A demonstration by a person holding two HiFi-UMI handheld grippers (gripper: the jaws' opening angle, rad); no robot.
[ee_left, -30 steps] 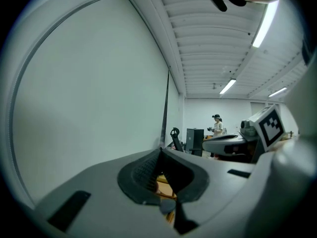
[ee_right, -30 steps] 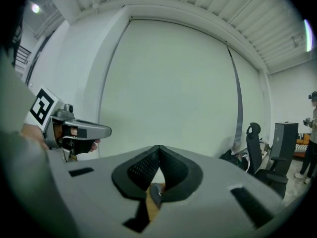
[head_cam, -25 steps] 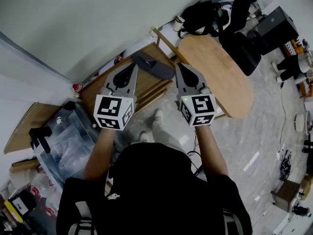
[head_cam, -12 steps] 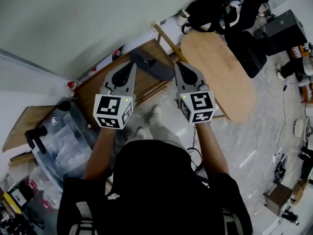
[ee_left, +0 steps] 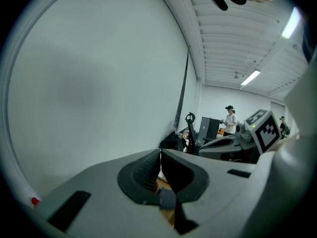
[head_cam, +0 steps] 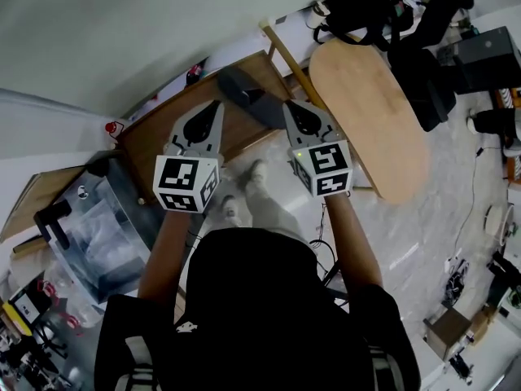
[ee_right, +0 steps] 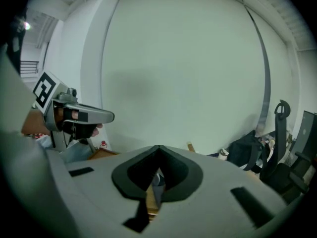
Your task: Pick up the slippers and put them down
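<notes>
A dark grey slipper [head_cam: 244, 94] lies on a low wooden rack [head_cam: 163, 133] against the white wall. My left gripper [head_cam: 216, 104] hovers just left of the slipper, its jaws closed tip to tip with nothing between them. My right gripper [head_cam: 286, 104] hovers just right of it, also shut and empty. In the left gripper view the left gripper [ee_left: 160, 152] shows closed tips, with a grey bit of the slipper [ee_left: 167, 198] and wood below. In the right gripper view the right gripper [ee_right: 158, 147] is shut above the same wood. Only one slipper shows.
An oval wooden tabletop [head_cam: 366, 112] stands right of the rack. A clear plastic box [head_cam: 106, 226] sits at the left. Black bags [head_cam: 366, 10] and dark equipment [head_cam: 431, 88] crowd the far right. My feet [head_cam: 256, 173] stand before the rack. A person [ee_left: 231, 120] stands far off.
Both grippers have sunk toward the rack and now flank the slipper more closely. Their jaws stayed shut throughout.
</notes>
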